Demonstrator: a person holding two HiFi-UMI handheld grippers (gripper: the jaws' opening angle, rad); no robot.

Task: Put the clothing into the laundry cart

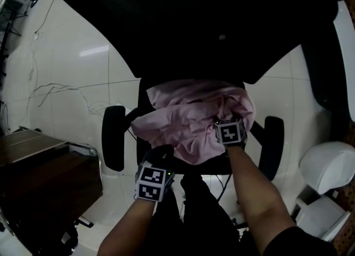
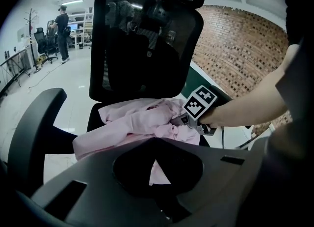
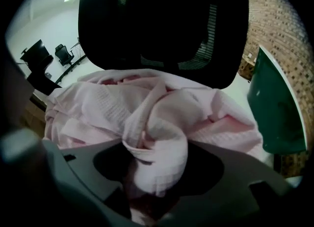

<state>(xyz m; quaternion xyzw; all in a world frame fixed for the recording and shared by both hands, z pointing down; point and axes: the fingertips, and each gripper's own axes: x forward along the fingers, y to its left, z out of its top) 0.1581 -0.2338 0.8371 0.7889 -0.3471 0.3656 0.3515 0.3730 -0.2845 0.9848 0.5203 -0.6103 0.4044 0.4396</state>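
The right gripper [image 1: 223, 128] is closed on a thick fold of the pink garment [image 3: 162, 103]; in the right gripper view the waffle-textured cloth bunches down between the jaws and fills the gap. The bare right forearm [image 1: 260, 194] reaches in over the front edge of the office chair [image 1: 211, 27].

The left gripper [image 1: 158, 158] sits at the front edge of the chair's seat, just beside the garment's lower hem. Its jaws are dark against the dark seat, with only a small wedge of pink showing between them, so I cannot tell whether they are apart or together.

The garment lies crumpled across the chair's seat, piled against the foot of the mesh backrest, and 1 part droops over the seat's front. The chair's 2 armrests [image 1: 113, 138] stand on either side of it.

Left of the chair, thin cables [image 1: 61, 88] trail over the white tiled floor [image 1: 83, 66], and a dark wooden cabinet [image 1: 39, 166] stands nearer the camera. Right of the chair is a white rounded object [image 1: 327, 163]. Behind the chair rise a brick wall [image 2: 240, 44] and a green panel [image 3: 274, 108]; far behind it to the left, a person [image 2: 63, 22] stands by desks.
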